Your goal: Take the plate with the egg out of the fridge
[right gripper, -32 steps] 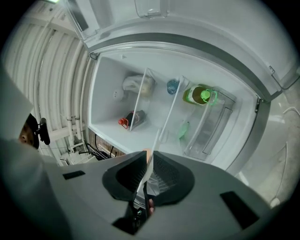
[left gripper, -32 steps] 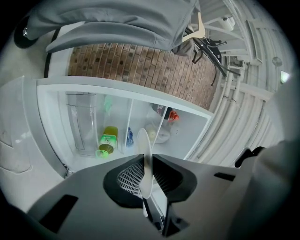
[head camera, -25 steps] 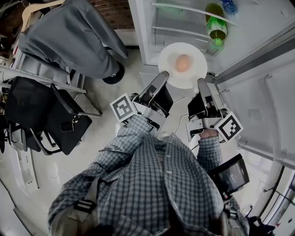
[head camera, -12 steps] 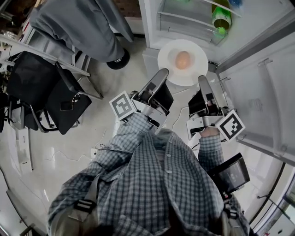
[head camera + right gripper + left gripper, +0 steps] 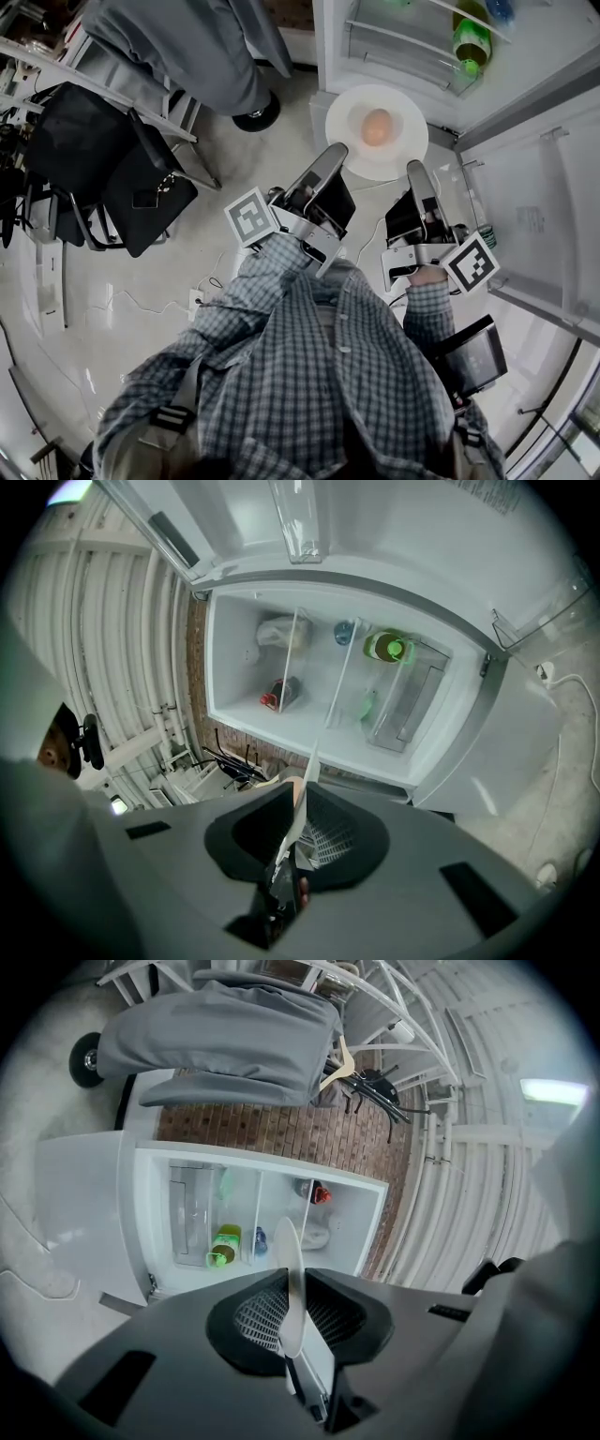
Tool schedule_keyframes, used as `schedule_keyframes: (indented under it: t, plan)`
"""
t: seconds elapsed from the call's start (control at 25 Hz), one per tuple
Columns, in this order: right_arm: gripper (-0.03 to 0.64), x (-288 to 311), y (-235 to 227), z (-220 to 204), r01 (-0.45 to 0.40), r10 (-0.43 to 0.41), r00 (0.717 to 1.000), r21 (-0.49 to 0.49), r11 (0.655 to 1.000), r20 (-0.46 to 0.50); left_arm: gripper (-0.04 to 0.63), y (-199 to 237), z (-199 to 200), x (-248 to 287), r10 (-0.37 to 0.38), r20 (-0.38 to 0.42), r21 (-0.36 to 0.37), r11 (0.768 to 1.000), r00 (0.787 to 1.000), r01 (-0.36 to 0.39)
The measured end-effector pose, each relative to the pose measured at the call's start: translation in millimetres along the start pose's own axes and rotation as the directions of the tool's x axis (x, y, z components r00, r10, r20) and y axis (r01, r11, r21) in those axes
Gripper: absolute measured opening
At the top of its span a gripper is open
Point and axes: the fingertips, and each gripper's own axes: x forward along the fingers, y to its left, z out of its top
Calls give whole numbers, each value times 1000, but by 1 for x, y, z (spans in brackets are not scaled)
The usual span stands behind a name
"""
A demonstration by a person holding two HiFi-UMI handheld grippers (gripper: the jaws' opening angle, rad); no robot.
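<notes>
A white plate [image 5: 377, 155] with a brown egg [image 5: 376, 127] on it hangs level over the floor, just in front of the open fridge [image 5: 412, 42]. My left gripper [image 5: 333, 161] is shut on the plate's near left rim. At the near right rim my right gripper [image 5: 415, 173] is also shut on it. In the left gripper view the plate [image 5: 290, 1279] shows edge-on between the left gripper's [image 5: 292, 1288] pads. In the right gripper view the plate's rim [image 5: 305, 785] is pinched in the right gripper [image 5: 298, 806], with the egg barely visible behind it.
The fridge door [image 5: 539, 216] stands open at the right. A green bottle [image 5: 472, 42] lies on a fridge shelf. A grey cloth [image 5: 183, 42] drapes over a wheeled chair at the left rear. Black chairs and a bag [image 5: 122, 183] stand left. Cables [image 5: 202, 298] lie on the floor.
Both grippers and the plate have drawn back from the fridge, which has slid to the upper right of the head view. The grips are unchanged and the egg stays centred.
</notes>
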Motion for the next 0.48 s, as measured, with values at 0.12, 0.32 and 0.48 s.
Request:
schedule_keyframes:
  t: [0.12, 0.32, 0.48]
  plan:
    - [48, 2, 2, -2, -7, 7, 1000, 2, 1000, 5, 63, -3, 2, -1, -7, 4, -1, 1000, 1000, 7]
    - [48, 2, 7, -7, -16, 16, 1000, 2, 1000, 26, 62, -5, 5, -5, -15, -10, -11, 1000, 1000, 15]
    - [48, 4, 6, -6, -19, 19, 999, 8, 1000, 36, 62, -5, 7, -2, -18, -18, -8, 1000, 1000, 18]
